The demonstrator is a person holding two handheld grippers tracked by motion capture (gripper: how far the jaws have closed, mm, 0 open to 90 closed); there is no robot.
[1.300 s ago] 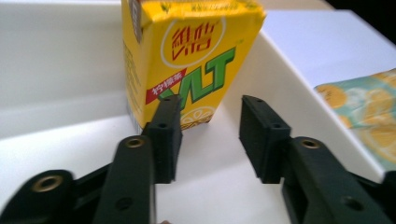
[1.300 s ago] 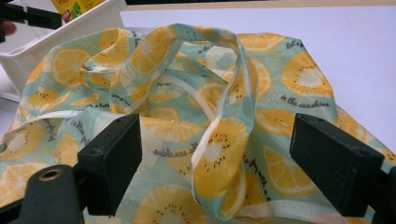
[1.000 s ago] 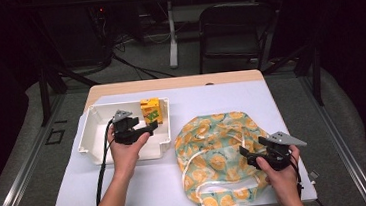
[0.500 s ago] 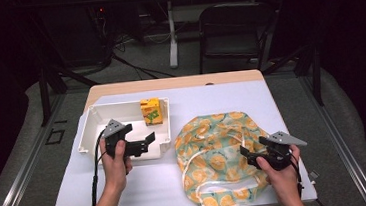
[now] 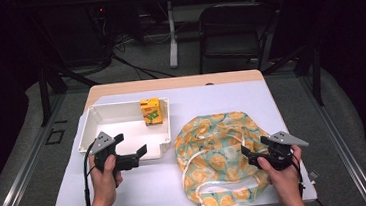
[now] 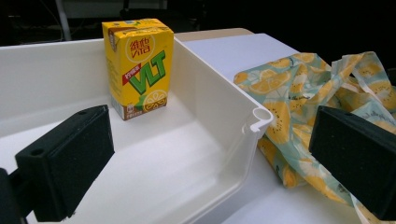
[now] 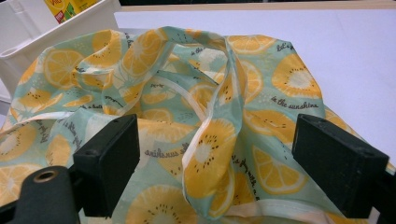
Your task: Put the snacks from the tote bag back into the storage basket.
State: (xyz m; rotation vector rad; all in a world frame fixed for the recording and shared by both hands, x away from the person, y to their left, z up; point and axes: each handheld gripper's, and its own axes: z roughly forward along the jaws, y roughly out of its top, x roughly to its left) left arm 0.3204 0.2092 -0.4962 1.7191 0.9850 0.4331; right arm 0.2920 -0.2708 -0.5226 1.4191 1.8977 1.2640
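The left gripper [image 5: 134, 151] is wide open with nothing in it, by the near corner of the white plastic bin [image 5: 125, 149]. Its jaws have just been opening. The yellow juice box [image 6: 137, 65] stands in the bin, light and stiff with flat sides to pinch. The right gripper [image 7: 215, 163] is open over the soft, floppy cloth bag [image 5: 215, 155] on the tabletop [image 5: 281, 99].

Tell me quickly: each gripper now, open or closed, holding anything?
Left gripper: open, holding nothing, jaws just opened.
Right gripper: open, over the bag, not gripping it.
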